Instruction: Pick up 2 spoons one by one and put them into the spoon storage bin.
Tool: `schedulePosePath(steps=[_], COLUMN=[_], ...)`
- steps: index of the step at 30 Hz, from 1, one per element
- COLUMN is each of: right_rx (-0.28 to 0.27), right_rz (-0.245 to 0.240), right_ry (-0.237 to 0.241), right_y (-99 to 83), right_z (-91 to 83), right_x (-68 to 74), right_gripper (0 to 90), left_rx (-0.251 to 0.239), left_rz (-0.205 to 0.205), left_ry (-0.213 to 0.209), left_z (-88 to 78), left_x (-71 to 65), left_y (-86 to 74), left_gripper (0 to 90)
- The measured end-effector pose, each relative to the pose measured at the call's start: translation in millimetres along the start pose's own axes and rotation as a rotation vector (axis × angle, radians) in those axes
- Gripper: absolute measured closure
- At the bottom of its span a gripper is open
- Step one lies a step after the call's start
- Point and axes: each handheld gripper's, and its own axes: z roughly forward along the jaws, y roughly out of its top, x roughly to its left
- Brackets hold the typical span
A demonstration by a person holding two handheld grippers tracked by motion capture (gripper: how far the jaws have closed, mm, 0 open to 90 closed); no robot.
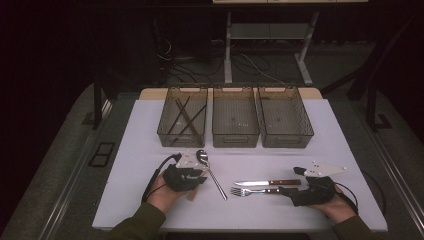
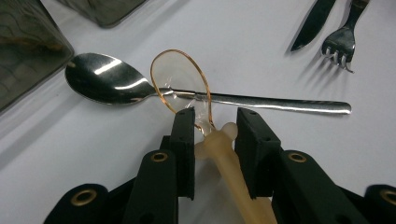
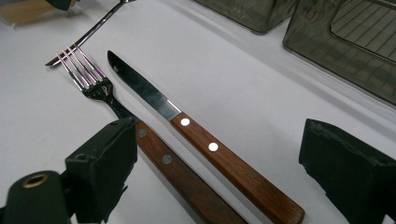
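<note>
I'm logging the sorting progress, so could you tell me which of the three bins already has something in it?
The left bin: chopsticks lie crossed inside, unlike the other two.

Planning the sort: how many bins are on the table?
3, in a row along the far side: left bin holds dark sticks, middle bin and right bin look empty, though dim light may hide small items.

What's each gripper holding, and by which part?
Left gripper: clear plastic spoon, gripped at its handle's neck. Right gripper: open, nothing held.
</note>
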Motion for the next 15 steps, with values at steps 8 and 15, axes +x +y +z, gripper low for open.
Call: schedulePosePath(steps=[8,15], right_rx=[0.0,-0.002], right_rz=[0.004,0.008], right_ry=[0.003,0.004], right_y=[0.2,0.1], right_z=[0.5,-0.2], right_x=[-0.1,-0.3], right_gripper=[11.6,11.6], left_rx=[-0.068,-0.102], left_rz=[-0.029,-0.027], left_ry=[-0.011,-0.018], left_z=[-10.6,-13.9], left_x=[6.0,15.9], left_y=[8.9,26.8], left_gripper=[68.6,68.6])
